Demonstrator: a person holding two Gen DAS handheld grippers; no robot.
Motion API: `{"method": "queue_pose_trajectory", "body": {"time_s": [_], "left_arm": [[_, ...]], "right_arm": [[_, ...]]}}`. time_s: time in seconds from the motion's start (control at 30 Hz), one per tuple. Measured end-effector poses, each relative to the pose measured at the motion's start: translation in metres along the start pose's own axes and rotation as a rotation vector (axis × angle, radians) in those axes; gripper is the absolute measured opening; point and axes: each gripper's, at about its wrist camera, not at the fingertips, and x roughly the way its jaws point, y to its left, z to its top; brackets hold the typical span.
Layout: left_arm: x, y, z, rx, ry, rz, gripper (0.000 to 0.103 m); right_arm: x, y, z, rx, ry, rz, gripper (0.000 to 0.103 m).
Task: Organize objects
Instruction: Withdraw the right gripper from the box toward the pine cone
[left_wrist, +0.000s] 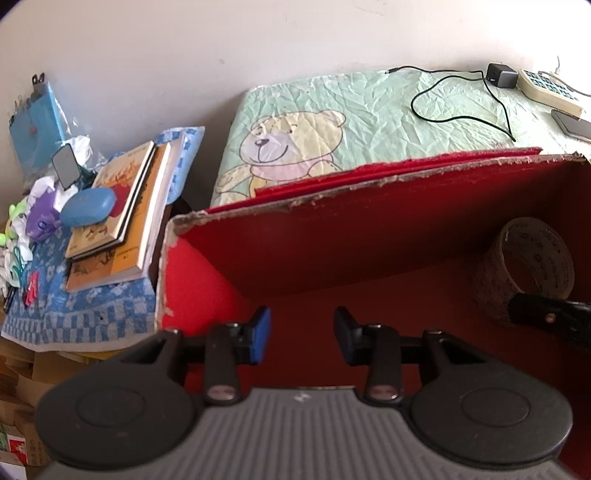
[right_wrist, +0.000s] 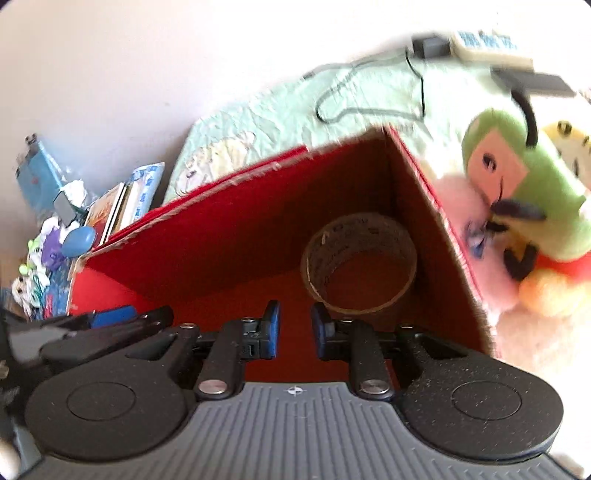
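Observation:
A red cardboard box (left_wrist: 369, 236) stands open on the bed. A brown roll of tape (left_wrist: 524, 266) lies inside it by the right wall, also seen in the right wrist view (right_wrist: 360, 266). My left gripper (left_wrist: 301, 334) is open and empty over the box's left part. My right gripper (right_wrist: 295, 334) is open and empty inside the box (right_wrist: 229, 236), just in front of the tape roll. Its finger shows in the left wrist view (left_wrist: 546, 317) touching the roll's near side.
Left of the box, a side table with a blue checked cloth (left_wrist: 85, 317) holds stacked books (left_wrist: 125, 218), a blue case (left_wrist: 88, 206), a purple toy (left_wrist: 42, 221) and clutter. The bed has a bear-print sheet (left_wrist: 332, 122), a charger cable (left_wrist: 461, 96) and power strip (left_wrist: 546, 86). Plush toys (right_wrist: 517, 192) lie right of the box.

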Motion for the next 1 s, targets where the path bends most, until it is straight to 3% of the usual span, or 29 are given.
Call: {"method": "queue_pose_trajectory", "body": {"time_s": [0.13, 0.53, 0.7, 1.0], "left_arm": [[-0.002, 0.000, 0.000, 0.007, -0.016, 0.011, 0.041], [-0.012, 0.000, -0.003, 0.022, -0.070, 0.017, 0.042], [-0.042, 0.003, -0.015, 0.014, -0.119, 0.002, 0.043], [-0.113, -0.006, -0.052, 0.092, -0.225, -0.068, 0.050]], "right_arm": [[-0.017, -0.008, -0.006, -0.059, -0.021, 0.007, 0.022], [-0.055, -0.013, -0.026, -0.049, -0.076, 0.043, 0.022], [-0.075, -0.025, -0.038, -0.024, -0.100, 0.096, 0.023], [-0.107, -0.045, -0.058, 0.016, -0.108, 0.184, 0.023]]}}
